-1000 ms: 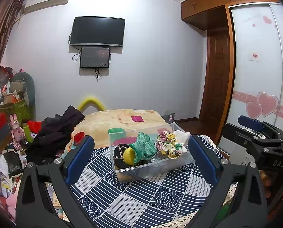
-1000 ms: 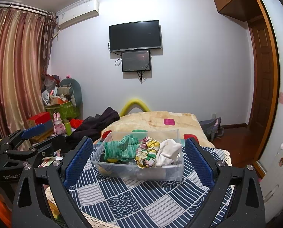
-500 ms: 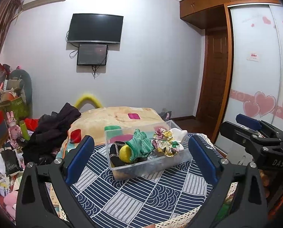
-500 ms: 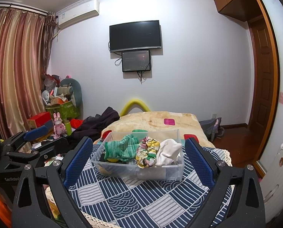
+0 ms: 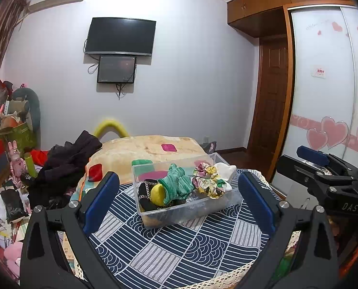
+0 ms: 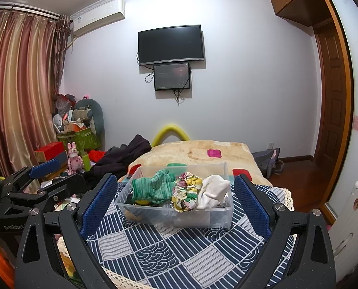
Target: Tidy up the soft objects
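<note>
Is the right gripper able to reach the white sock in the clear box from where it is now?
Probably yes. The right gripper is open and faces the clear box; the white sock lies on top at the near right, uncovered.

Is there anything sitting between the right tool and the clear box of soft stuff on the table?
Nothing visible. Only bare patterned tablecloth lies between the open right tool and the clear box. The left tool sits off to the side.

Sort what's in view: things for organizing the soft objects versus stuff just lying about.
For the job: clear bin, green cloth, floral scrunchie, white sock, yellow item.

Lying about: dark clothes, pink bunny, red box, TV.
</note>
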Tool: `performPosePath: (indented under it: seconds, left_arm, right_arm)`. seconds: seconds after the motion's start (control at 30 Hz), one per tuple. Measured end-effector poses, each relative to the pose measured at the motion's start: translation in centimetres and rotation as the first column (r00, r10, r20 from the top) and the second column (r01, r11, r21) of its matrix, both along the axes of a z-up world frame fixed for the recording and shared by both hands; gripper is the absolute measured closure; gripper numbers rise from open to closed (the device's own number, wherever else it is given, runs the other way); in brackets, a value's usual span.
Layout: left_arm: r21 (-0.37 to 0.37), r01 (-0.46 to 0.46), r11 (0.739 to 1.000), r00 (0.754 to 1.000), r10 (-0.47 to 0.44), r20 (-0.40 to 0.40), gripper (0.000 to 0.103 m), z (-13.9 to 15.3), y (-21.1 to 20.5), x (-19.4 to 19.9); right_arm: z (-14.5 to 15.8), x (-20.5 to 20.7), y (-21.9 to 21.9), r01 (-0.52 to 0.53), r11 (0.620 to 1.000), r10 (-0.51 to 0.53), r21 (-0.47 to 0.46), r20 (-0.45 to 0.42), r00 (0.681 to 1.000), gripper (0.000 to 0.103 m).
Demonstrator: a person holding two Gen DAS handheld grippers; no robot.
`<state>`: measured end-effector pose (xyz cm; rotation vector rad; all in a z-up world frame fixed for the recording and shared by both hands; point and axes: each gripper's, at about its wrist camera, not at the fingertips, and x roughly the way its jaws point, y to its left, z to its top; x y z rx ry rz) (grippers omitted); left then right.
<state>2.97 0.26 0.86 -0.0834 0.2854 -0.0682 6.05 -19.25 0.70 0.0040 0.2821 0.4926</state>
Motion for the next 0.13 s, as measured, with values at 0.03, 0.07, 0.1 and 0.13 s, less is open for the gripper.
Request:
performPosePath:
  seconds: [0.03,0.07,0.1,0.13]
  left_arm:
    - [0.0,-0.001,1.0,1.0,0.001,0.003,0.003,0.0,0.02,-0.04]
    - [0.001,0.0,1.0,1.0,0.0,0.005,0.003,0.0,0.01,-0.09]
    - [0.002,0.001,1.0,1.0,-0.001,0.007,0.003,-0.01,-0.01,-0.12]
    - [0.002,0.001,1.0,1.0,-0.001,0.008,0.003,0.02,0.0,-0.19]
  right_arm:
    - [-0.09,-0.04,0.01,0.001,1.0,-0.001,0.0,0.0,1.0,0.006]
    - [-0.09,-0.04,0.02,0.0,1.0,0.0,0.0,0.0,1.0,0.006]
    - [-0.1,-0.04,0.02,0.0,1.0,0.0,-0.001,0.0,1.0,0.006]
    - [-0.1,-0.08,0.08,0.001,1.0,-0.001,-0.002,-0.001,1.0,0.006]
